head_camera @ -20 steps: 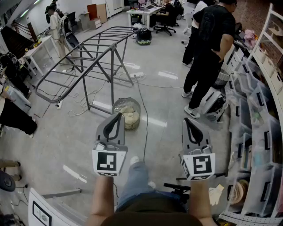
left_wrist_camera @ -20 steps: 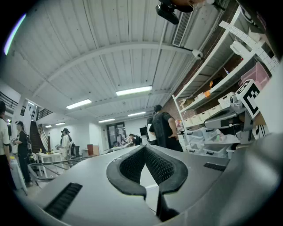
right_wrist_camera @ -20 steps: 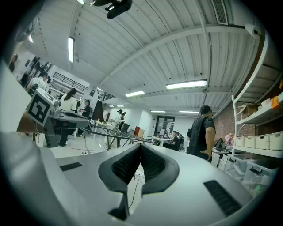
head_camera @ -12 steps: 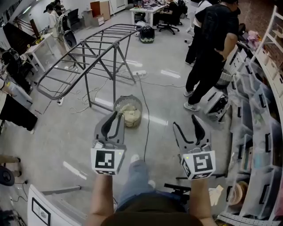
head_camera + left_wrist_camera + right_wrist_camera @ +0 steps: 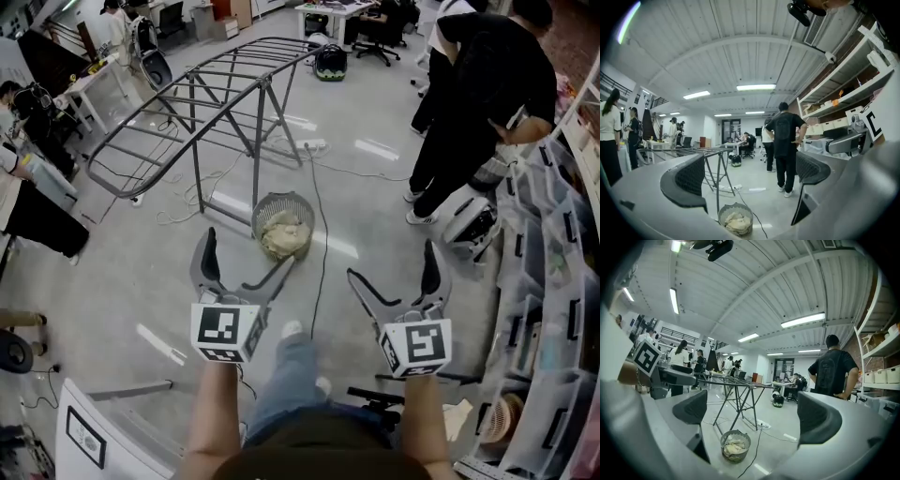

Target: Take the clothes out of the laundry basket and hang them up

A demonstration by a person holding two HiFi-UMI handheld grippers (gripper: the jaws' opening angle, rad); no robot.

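A round wire laundry basket (image 5: 265,208) stands on the grey floor with pale crumpled clothes (image 5: 287,234) inside. It also shows low in the left gripper view, basket (image 5: 736,219), and in the right gripper view, basket (image 5: 735,446). Just behind it is a grey metal drying rack (image 5: 216,94), bare of clothes. My left gripper (image 5: 248,251) and right gripper (image 5: 392,261) are held level side by side, short of the basket. Both are open wide with nothing between the jaws. The left gripper (image 5: 750,176) and right gripper (image 5: 757,416) face the basket and rack.
A person in black (image 5: 478,103) stands at the right by shelves of plastic bins (image 5: 553,281). A black cable (image 5: 319,234) runs across the floor past the basket to a power strip (image 5: 312,145). More people and desks are at the far left and back.
Both grippers have gone from shut to wide open, the right one first. The basket and rack have shifted slightly in the head view as the head moved.
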